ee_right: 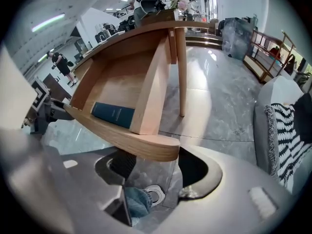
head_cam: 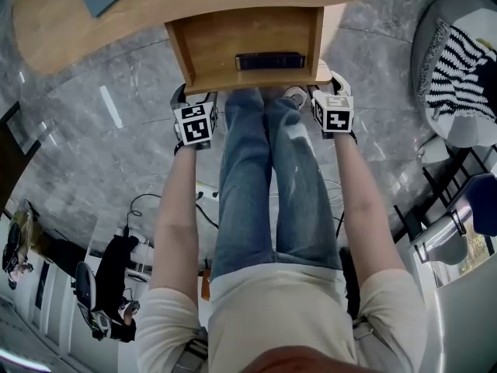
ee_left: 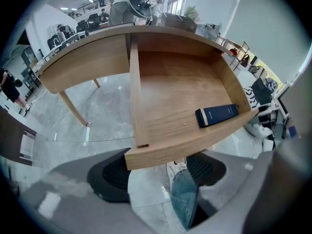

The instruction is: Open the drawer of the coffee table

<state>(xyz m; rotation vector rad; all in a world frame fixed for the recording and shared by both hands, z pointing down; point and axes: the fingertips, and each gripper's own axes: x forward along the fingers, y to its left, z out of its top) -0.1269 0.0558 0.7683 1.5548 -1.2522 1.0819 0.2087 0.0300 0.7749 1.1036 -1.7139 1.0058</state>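
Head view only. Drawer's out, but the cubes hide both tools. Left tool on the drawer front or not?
Observer: Not. Left gripper view: the left tool has its jaws apart, with only floor, a shoe and a jeans leg between them. The front of the drawer crosses the picture over their tips.
Operator: Right tool?
Observer: Right gripper view: the right tool has its jaws apart too, clamping nothing.
Operator: Anything further back in the drawer?
Observer: Left gripper view shows the bottom back to the table. Only the blue case lies there, near the front.
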